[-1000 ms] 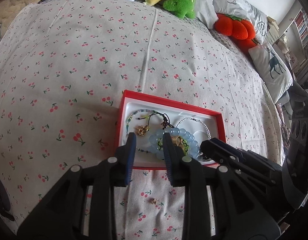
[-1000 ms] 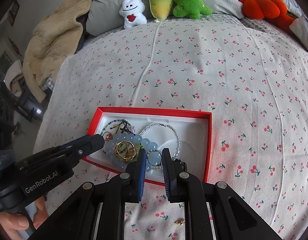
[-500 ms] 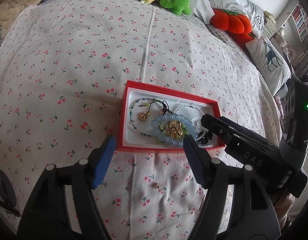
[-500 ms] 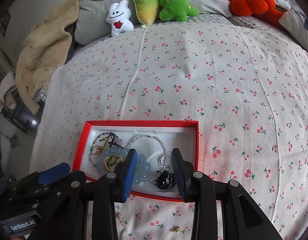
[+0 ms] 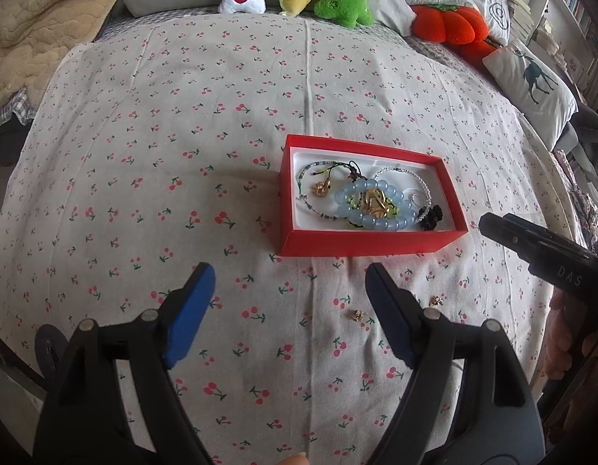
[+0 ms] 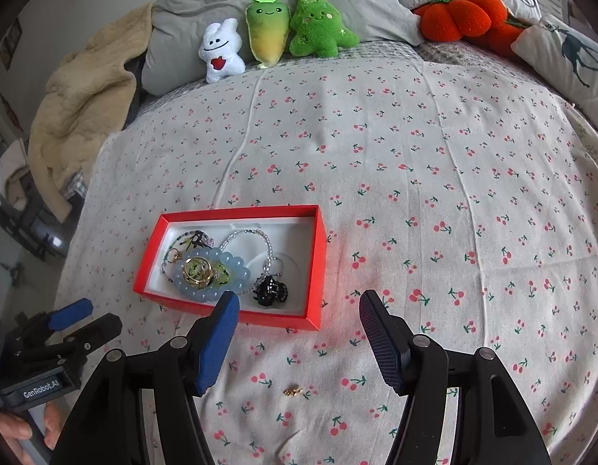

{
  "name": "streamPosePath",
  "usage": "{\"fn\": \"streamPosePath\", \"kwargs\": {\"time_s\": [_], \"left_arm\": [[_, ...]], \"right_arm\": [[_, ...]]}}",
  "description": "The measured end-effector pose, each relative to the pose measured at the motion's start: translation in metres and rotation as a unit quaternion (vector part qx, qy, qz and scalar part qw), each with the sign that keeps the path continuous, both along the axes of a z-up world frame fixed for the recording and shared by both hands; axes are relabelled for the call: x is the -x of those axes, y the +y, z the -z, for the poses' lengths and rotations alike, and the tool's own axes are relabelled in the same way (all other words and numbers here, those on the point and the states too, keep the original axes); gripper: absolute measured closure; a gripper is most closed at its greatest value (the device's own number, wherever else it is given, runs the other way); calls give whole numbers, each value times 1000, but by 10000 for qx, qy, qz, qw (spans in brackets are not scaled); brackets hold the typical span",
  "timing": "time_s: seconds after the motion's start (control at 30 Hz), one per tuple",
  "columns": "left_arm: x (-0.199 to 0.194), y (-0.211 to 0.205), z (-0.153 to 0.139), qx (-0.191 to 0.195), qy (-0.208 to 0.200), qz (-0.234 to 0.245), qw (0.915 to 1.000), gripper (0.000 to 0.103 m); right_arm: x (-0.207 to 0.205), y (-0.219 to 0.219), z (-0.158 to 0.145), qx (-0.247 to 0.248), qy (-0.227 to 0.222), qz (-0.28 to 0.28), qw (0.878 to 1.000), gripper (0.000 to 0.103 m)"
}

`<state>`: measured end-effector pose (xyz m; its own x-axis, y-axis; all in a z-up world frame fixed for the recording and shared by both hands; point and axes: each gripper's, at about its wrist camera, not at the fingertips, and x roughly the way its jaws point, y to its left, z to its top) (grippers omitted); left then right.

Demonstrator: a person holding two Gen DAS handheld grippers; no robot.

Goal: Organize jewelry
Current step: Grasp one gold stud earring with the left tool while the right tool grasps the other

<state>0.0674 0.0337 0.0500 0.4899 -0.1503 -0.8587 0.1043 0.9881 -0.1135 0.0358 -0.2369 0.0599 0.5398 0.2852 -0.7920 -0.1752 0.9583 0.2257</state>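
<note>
Hovering over the bed (image 5: 221,124), the left tool (image 5: 287,298) and right tool (image 6: 299,323) have just been opening, both empty; the red box (image 5: 361,242) of jewelry lies ahead, small earrings (image 5: 357,314) beside it.

Both views look steeply down and forward along their own fingers (image 5: 190,310) (image 6: 217,341) across the bed (image 5: 182,135), toward the plush toys (image 6: 267,35) at its head. The left camera sits left of the red box (image 5: 361,242), the right camera right of it; both show the box close up.
</note>
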Motion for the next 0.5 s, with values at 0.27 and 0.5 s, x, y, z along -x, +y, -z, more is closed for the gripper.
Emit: {"fn": "streamPosePath", "kwargs": {"time_s": [0.27,0.5], "left_arm": [[21,-3,15,-398,112,128,9991,5],[32,-1,29,-458,193,148,9987,1]], "right_arm": [[28,-15,9,265,26,51,9996,26],[44,-10,28,667,-51,36,9978,22]]}}
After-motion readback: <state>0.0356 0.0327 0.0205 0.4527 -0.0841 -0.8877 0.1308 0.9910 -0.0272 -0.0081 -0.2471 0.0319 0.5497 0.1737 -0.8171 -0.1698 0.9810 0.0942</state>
